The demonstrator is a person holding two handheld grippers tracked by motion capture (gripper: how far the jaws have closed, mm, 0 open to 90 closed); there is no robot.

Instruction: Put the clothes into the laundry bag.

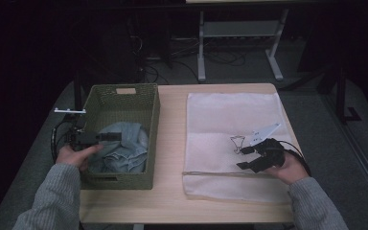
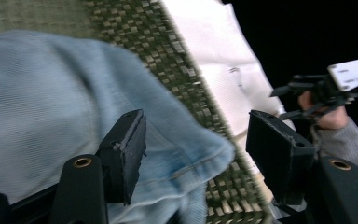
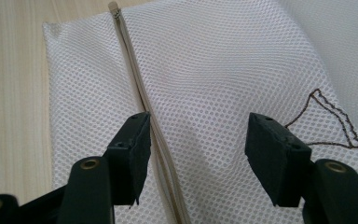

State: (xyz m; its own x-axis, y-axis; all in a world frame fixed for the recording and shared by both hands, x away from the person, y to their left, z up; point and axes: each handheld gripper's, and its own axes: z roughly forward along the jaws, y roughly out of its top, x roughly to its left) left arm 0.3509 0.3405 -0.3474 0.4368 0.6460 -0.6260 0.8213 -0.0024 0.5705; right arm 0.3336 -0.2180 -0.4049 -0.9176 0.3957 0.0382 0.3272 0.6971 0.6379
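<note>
high view: left hand-held gripper (image 1: 109,137), jaws released, hovers over pale blue denim garment (image 1: 122,148) inside olive woven basket (image 1: 149,139) at 9 o'clock. right hand-held gripper (image 1: 249,158), released, over white mesh zippered laundry bag (image 1: 220,115). likely next: clench on denim.

High view: fixed above person's side, looks fwd and down over whole table (image 1: 172,201), far off. Left gripper view: rides close, looks along its jaws across blue denim (image 2: 51,93) between and ahead of them, w/ woven basket (image 2: 177,42) rim beyond. Right gripper view: very near, faces down on white mesh bag (image 3: 214,70); zipper (image 3: 135,88) runs ahead past the jaw at view's left. Left gripper view and high view share basket, denim, bag; all three share the bag.
</note>
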